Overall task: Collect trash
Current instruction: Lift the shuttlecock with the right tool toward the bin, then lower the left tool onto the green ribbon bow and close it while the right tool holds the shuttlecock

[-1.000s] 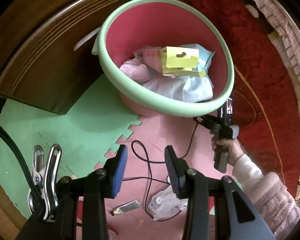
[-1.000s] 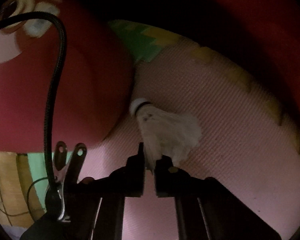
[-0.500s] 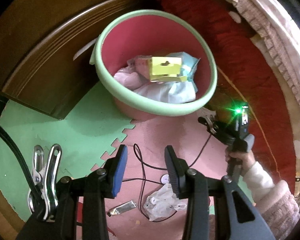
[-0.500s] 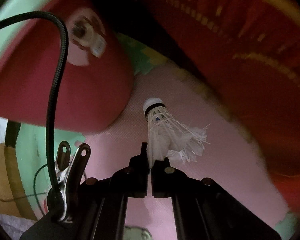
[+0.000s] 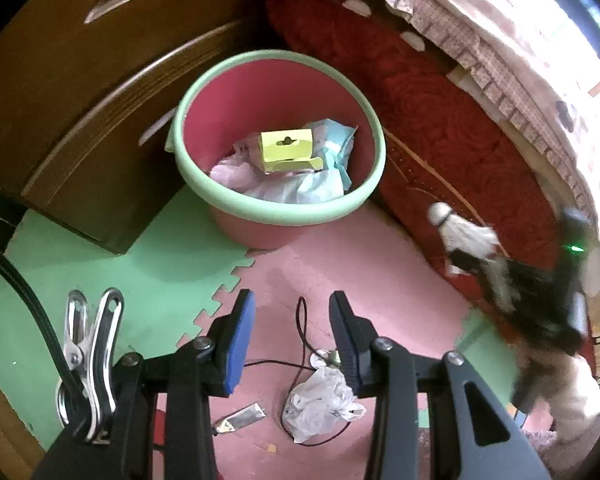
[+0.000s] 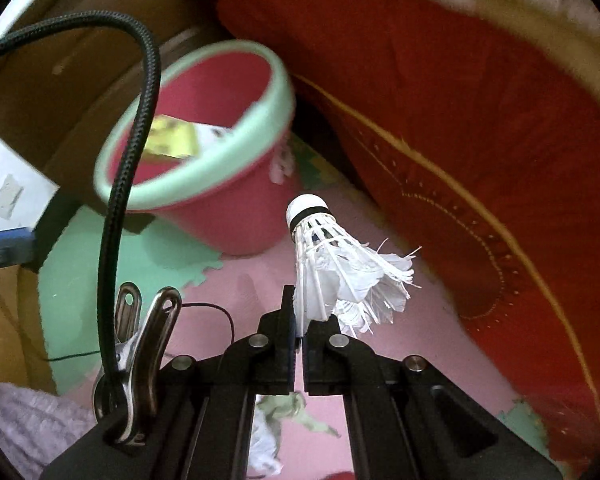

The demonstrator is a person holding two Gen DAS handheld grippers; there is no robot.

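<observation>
My right gripper point(image 6: 300, 322) is shut on a white feather shuttlecock point(image 6: 332, 264), held above the pink mat to the right of the bin. It shows blurred in the left wrist view point(image 5: 460, 236). The pink bin with a green rim point(image 5: 276, 216) point(image 6: 204, 176) holds a yellow card point(image 5: 286, 148) and crumpled wrappers. My left gripper point(image 5: 292, 320) is open and empty above the mat, in front of the bin. A crumpled clear plastic bag point(image 5: 320, 404) and a flattened silver tube point(image 5: 240, 426) lie on the mat below it.
A brown wooden cabinet point(image 5: 80, 80) stands behind and left of the bin. A red bed cover point(image 5: 440, 120) hangs on the right. A thin black cord point(image 5: 300, 340) lies on the pink and green foam mat point(image 5: 120, 272).
My right gripper lifted the shuttlecock off the mat beside the bin and rose to bin-rim height. My left gripper pulled back, so the bin looks smaller.
</observation>
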